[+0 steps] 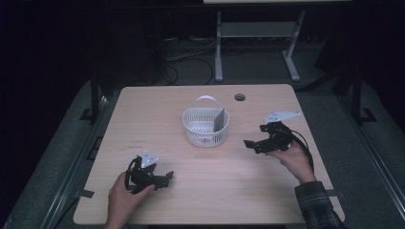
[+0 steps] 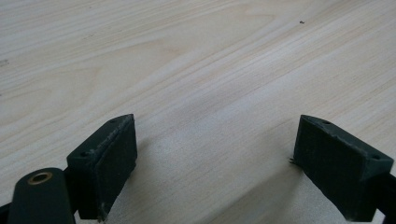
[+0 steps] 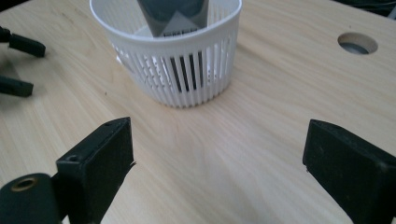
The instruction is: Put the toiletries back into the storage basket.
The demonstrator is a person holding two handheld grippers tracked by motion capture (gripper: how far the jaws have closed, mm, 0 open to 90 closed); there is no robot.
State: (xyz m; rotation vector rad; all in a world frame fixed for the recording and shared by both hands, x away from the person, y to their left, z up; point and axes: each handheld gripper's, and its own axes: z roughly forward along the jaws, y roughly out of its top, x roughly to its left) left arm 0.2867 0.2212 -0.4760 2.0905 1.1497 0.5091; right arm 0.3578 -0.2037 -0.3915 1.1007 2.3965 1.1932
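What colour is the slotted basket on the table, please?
White; the basket shows best in the right gripper view, with a dark grey packet standing inside.

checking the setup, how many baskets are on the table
1. The white basket stands near the middle of the table, ahead of the right gripper, with a dark flat item leaning inside it.

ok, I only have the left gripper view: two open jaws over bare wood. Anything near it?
Observer: Not close. High view has the left gripper low near the table's front left edge, and a white slatted basket sits mid-table.
Operator: Basket empty?
Observer: No. A dark flat pack stands in it, leaning on the wall.
Operator: Right gripper?
Observer: The right gripper is open, jaws wide, aimed at the basket, holding nothing.
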